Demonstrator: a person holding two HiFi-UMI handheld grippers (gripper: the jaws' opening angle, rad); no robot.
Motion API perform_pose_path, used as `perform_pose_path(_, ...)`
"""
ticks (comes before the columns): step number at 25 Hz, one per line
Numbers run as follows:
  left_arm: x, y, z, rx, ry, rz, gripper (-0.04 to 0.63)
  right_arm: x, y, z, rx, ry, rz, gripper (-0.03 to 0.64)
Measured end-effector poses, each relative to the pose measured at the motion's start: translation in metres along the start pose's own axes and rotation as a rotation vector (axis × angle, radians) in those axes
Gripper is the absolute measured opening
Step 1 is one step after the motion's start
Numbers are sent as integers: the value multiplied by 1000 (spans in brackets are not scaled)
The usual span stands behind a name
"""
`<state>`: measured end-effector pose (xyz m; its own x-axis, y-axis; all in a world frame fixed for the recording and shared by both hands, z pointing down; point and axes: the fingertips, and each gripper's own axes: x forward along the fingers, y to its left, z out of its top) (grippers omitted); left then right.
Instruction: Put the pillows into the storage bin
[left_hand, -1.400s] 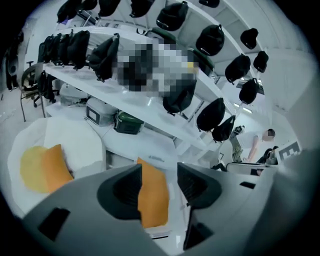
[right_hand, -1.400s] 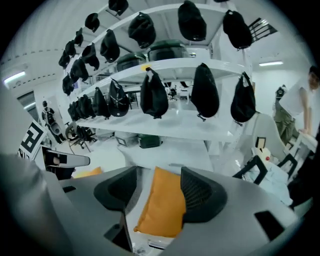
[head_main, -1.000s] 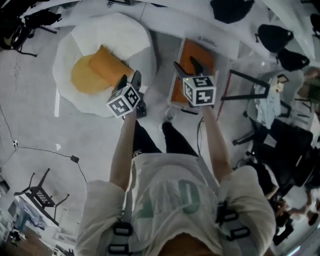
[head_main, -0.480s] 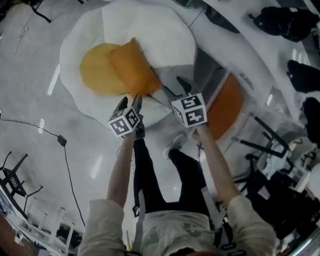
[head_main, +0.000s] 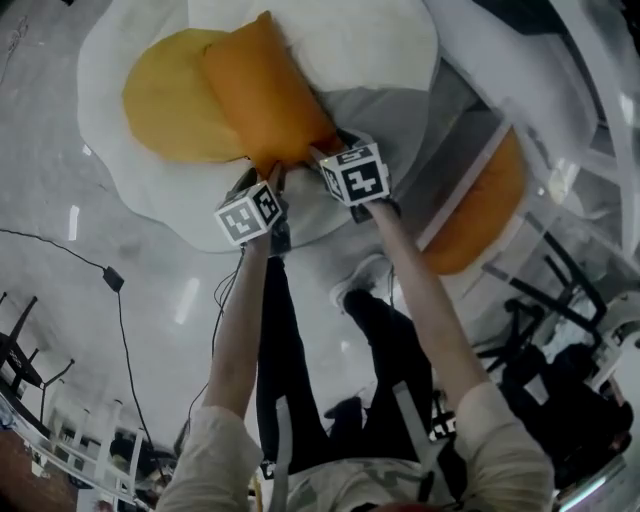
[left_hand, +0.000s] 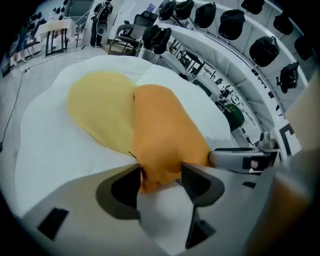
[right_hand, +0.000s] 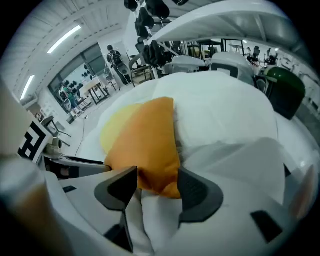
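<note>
An orange pillow (head_main: 265, 90) lies across a big white egg-shaped cushion (head_main: 340, 40) with a yellow yolk (head_main: 165, 95) on the floor. Both grippers are at the pillow's near end. My left gripper (head_main: 270, 175) is open, with the pillow's corner (left_hand: 165, 130) between its jaws (left_hand: 160, 172). My right gripper (head_main: 322, 152) is also open around the other near corner (right_hand: 145, 140), its jaws (right_hand: 157, 180) either side of the fabric. To the right stands the storage bin (head_main: 465, 185) with a second orange pillow (head_main: 490, 220) inside.
The person's legs (head_main: 300, 330) stand just behind the cushion's edge. A cable with a black box (head_main: 110, 278) runs over the floor at the left. Black chairs (head_main: 560, 340) crowd the right side, and more frames (head_main: 15, 350) stand at the lower left.
Both grippers have moved forward and down from mid-air to the near end of the orange pillow. The camera has swung toward the cushion, and the bin now sits further right.
</note>
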<state>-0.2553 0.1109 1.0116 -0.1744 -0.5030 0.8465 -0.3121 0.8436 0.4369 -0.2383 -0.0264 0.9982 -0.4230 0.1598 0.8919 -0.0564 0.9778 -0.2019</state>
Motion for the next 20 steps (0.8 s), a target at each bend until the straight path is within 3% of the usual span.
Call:
perform_pose_path(4,10,1,-3,25,8,-33,250,11,0,-6,-10,30,7,240)
perform_pose_path(6,6,-1,0,52,23,-32,183,8,6,-4,-17,56,34,112)
perform_pose_path(9,-11,-11,19,82,-5,-18,106,-4,14,12,-32,64,15,31)
perform_pose_path(12,-41,-26,40,72,-32,-27,92,-40,21,39,-7,56,6,21)
perform_pose_path(15,-84,-50,56,78,-46,-39,72,-92,52,61,12,46,83,18)
perform_pose_path(20,-159,-100,100,119,-62,-107,64,-177,36,104,46,-25,-44,18)
